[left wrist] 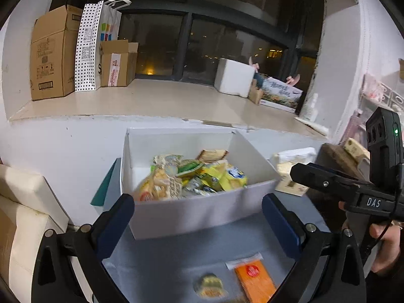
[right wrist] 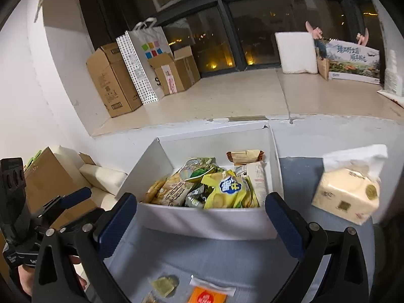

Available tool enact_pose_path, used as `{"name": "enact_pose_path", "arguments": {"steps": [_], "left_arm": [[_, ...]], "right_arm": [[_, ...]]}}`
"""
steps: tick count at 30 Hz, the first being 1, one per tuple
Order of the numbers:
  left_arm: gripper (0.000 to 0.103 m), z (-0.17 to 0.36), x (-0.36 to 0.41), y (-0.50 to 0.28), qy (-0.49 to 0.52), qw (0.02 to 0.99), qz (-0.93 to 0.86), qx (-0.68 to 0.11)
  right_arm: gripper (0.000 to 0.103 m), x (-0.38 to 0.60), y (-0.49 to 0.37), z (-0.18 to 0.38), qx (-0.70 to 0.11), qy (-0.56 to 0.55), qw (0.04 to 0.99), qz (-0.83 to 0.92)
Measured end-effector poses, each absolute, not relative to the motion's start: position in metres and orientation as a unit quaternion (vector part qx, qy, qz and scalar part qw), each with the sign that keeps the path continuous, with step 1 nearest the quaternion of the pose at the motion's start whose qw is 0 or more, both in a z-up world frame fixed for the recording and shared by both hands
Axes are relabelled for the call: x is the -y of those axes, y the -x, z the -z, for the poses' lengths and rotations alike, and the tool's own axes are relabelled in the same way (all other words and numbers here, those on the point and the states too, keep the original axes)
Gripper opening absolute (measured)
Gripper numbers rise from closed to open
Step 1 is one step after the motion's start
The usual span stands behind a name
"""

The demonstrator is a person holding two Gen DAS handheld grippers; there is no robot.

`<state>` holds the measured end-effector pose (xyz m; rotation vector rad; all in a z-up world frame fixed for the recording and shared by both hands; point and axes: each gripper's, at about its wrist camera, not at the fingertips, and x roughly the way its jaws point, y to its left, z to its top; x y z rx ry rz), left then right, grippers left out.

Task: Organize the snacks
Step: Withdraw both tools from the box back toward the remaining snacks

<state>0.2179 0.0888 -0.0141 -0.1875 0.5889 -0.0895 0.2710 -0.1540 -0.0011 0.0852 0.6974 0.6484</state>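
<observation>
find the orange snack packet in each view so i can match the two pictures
Left wrist: orange snack packet lies low, right of centre, on the grey tabletop, nearer than the white box.
Right wrist: orange snack packet sits at the bottom edge, centre, partly cut off.
Shared landmark: the white box of snacks, just beyond the packet.

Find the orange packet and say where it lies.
The orange packet lies on the grey tabletop in front of the white box, outside it, low in both wrist views, with a small yellow-green snack just to its left.
</observation>
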Motion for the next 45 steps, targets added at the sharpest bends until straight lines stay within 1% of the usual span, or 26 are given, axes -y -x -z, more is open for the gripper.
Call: {"name": "enact_pose_path", "arguments": {"steps": [6,11,16,23,28,33,38,45], "left_arm": [[0.103,0.019,-0.076,-0.171,0.104,0.944,0.067,-0.304],[0.103,0.025,-0.052,-0.129,0.064,0.947,0.069,-0.306],[0.103,0.025,-0.039,-0.090,0.072,0.952,0.072,-0.290],[0.103,0.034,-0.021,-0.058,0.077,0.950,0.077,-0.293],[0.103,0.042,-0.011,-0.047,0.079,0.945,0.086,-0.304],[0.103,0.046,-0.013,-0.040,0.084,0.946,0.075,-0.304],[0.103,0.047,-0.019,-0.035,0.094,0.946,0.065,-0.304],[0.103,0.047,-0.026,-0.030,0.105,0.945,0.051,-0.304]], "right_arm": [[0.103,0.181,-0.219,-0.003,-0.316,-0.053,0.895,-0.309],[0.103,0.211,-0.176,0.001,-0.313,-0.088,0.894,-0.307],[0.103,0.241,-0.130,0.011,-0.296,-0.085,0.908,-0.285],[0.103,0.272,-0.089,0.030,-0.325,-0.094,0.904,-0.263],[0.103,0.270,-0.069,0.037,-0.332,-0.064,0.905,-0.258],[0.103,0.270,-0.052,0.033,-0.316,-0.035,0.913,-0.255],[0.103,0.275,-0.050,0.032,-0.314,-0.040,0.914,-0.253],[0.103,0.270,-0.057,0.046,-0.341,-0.035,0.907,-0.246]]}}
